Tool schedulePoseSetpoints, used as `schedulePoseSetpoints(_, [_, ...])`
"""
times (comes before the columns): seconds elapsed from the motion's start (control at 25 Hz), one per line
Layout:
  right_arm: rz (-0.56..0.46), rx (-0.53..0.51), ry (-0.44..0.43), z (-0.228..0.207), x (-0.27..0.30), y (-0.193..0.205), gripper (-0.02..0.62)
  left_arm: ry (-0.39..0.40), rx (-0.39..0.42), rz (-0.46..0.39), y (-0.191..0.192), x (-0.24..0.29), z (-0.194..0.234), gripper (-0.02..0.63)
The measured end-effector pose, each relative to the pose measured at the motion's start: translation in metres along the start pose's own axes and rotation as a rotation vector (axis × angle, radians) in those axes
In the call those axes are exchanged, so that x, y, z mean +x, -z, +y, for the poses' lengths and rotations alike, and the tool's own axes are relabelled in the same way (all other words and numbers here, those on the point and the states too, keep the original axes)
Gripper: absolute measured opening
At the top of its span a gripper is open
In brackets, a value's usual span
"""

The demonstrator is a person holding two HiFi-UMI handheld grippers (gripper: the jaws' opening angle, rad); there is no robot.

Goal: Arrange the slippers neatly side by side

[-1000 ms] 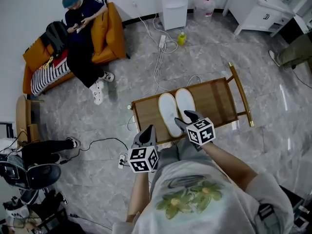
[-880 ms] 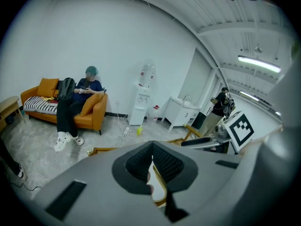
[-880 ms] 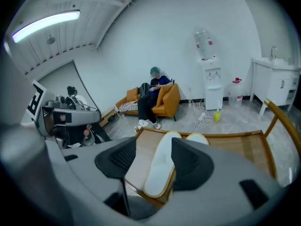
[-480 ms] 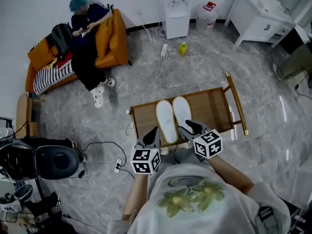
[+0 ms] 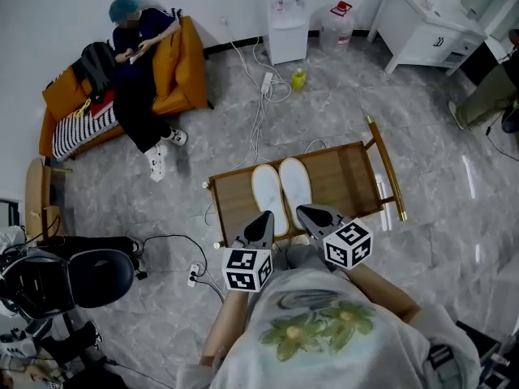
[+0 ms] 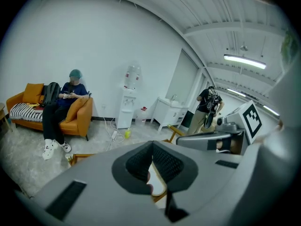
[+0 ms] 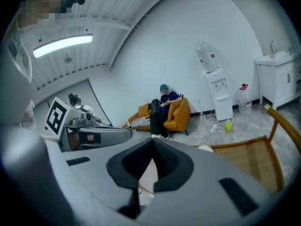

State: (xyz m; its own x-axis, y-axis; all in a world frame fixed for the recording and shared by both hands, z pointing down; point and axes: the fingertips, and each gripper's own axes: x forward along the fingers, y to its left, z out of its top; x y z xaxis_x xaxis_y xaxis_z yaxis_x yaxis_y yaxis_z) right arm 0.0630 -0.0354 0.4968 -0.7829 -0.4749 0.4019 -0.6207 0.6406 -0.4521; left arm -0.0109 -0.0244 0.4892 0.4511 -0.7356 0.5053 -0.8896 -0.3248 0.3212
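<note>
Two white slippers lie side by side on the low wooden table (image 5: 349, 181), the left slipper (image 5: 265, 197) and the right slipper (image 5: 295, 186) with their toes pointing away. My left gripper (image 5: 265, 219) hovers over the table's near edge, just before the left slipper's heel, shut and empty. My right gripper (image 5: 306, 213) hangs by the right slipper's heel; its jaws have just been closing and are shut with nothing between them. In the left gripper view the left gripper (image 6: 151, 147) shows its pads together, as does the right gripper (image 7: 153, 142) in its own view.
A person sits on an orange sofa (image 5: 174, 63) at the back left. Cables (image 5: 259, 108) and a yellow bottle (image 5: 299, 79) lie on the floor beyond the table, before a water dispenser (image 5: 285, 14). An office chair (image 5: 89, 278) stands at the left, a white cabinet (image 5: 422, 23) back right.
Both grippers have drawn back from the slippers towards me and risen. The right gripper's jaws, apart before, are now together. The slippers lie as before.
</note>
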Motion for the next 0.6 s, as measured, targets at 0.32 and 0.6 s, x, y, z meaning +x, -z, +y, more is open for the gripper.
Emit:
schedulePoseSetpoints(0.32, [0.032,-0.050,0.014,0.0078,-0.0054,0.0035,0.006,0.007,0.010,0.012,0.0014,-0.0042,-0.0081,0.015])
schedulePoseSetpoints(0.6, [0.034,-0.060,0.028,0.0065,-0.0059,0.0074,0.006,0.009,0.015,0.011,0.0051,-0.0039,-0.0088,0.015])
